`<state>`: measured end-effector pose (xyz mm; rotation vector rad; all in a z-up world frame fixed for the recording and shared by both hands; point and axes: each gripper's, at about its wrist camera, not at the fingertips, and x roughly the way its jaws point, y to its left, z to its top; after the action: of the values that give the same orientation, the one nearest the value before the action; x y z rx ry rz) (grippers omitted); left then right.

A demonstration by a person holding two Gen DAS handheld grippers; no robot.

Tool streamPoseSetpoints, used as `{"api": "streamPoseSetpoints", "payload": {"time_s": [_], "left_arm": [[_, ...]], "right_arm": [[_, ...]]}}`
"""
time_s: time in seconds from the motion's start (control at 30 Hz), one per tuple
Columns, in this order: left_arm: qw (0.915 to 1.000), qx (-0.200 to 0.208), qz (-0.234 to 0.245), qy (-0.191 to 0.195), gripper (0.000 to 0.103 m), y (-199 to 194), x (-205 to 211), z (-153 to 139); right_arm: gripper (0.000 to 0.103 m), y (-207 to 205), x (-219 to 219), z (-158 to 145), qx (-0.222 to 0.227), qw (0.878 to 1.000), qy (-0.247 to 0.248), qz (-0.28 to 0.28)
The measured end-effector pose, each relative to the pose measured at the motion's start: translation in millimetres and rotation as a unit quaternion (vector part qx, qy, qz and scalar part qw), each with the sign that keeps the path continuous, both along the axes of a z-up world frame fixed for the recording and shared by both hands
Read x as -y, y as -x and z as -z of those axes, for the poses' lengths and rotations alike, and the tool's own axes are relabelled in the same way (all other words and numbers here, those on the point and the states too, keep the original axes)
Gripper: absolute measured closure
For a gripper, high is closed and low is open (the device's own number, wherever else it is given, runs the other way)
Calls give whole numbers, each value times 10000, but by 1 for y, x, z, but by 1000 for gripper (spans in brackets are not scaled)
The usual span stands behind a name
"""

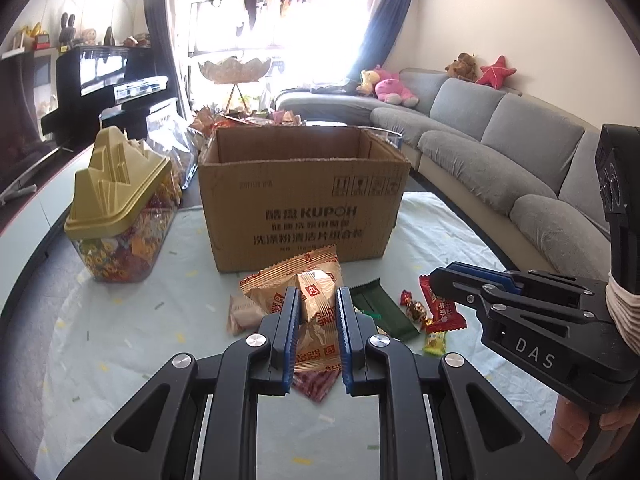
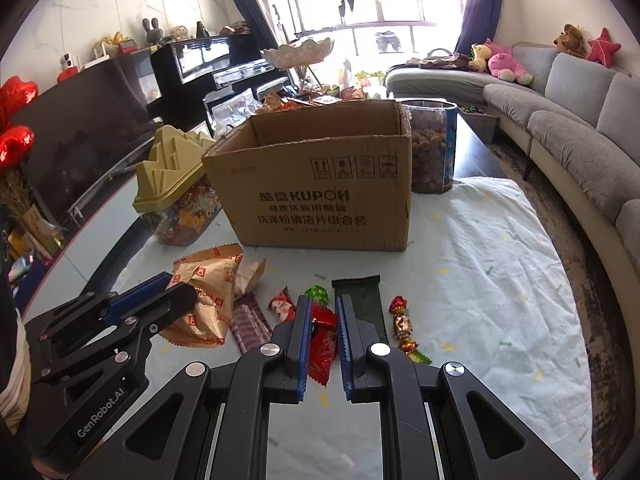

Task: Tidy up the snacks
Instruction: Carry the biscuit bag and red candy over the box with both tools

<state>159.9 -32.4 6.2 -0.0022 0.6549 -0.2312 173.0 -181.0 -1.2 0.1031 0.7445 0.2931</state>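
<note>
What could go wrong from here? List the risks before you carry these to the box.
1. The left fingers pinch only part of the crinkly biscuit packet; it may slip out mid-carry.
2. The red packet hangs loosely between the right fingers and could catch on the tall wall of the box.
3. Both grippers work close together, so they might bump and scatter the loose sweets.

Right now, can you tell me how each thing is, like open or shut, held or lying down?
Cardboard box: upright, top open.
Gold-lidded jar: lid on, full of sweets.
Clear tub: upright, full of brown snacks.
Left gripper: shut on gold biscuit packet.
Right gripper: shut on red snack packet.
Green wrapper bar: lying flat on cloth.
Loose candies: wrapped, lying on cloth.
</note>
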Motion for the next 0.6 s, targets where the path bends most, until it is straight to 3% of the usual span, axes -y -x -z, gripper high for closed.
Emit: {"api": "streamPoseSetpoints", "payload": {"time_s": [0.6], "left_arm": [[9980,590,-155,-145,84,-48,-7,-42]], "right_arm": [[89,-59,-11,-41,411,9991,13,-85]]}}
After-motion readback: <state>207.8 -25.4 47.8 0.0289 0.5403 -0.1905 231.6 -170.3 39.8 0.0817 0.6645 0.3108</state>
